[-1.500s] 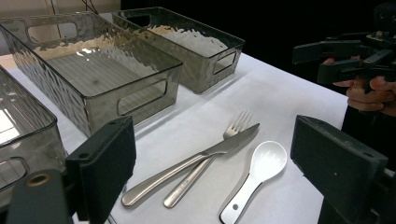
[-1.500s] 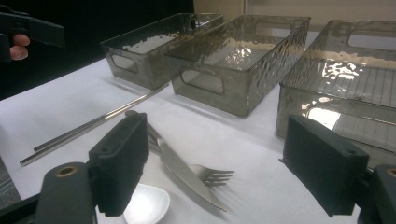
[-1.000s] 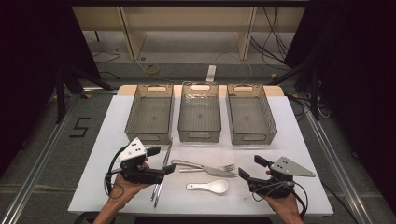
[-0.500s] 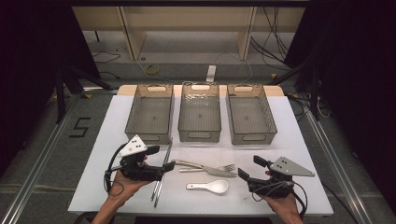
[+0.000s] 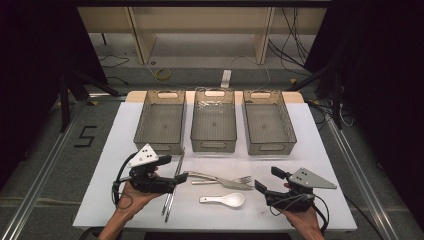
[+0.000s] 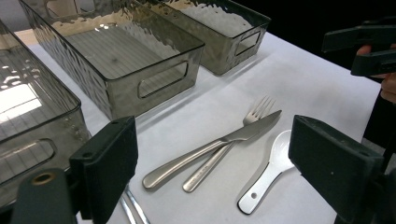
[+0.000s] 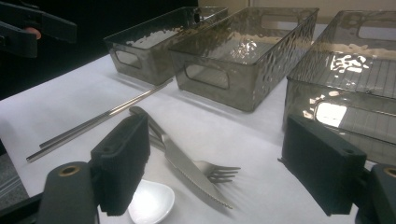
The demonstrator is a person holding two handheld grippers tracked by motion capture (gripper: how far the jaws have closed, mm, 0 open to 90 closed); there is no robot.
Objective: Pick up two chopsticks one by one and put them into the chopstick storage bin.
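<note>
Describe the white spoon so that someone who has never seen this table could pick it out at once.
On the white table, three clear bins stand in a row at the far side, and the cutlery lies on the near side, between the two grippers. The white spoon lies nearest the person, just in front of the crossed knife and fork. It is the only white, short, deep-bowled piece; its neighbours are slim metal.

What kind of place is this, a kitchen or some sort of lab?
Likely a lab recording setup, not a kitchen: a white table with three empty bins, loose cables on the floor, dark curtains around.
</note>
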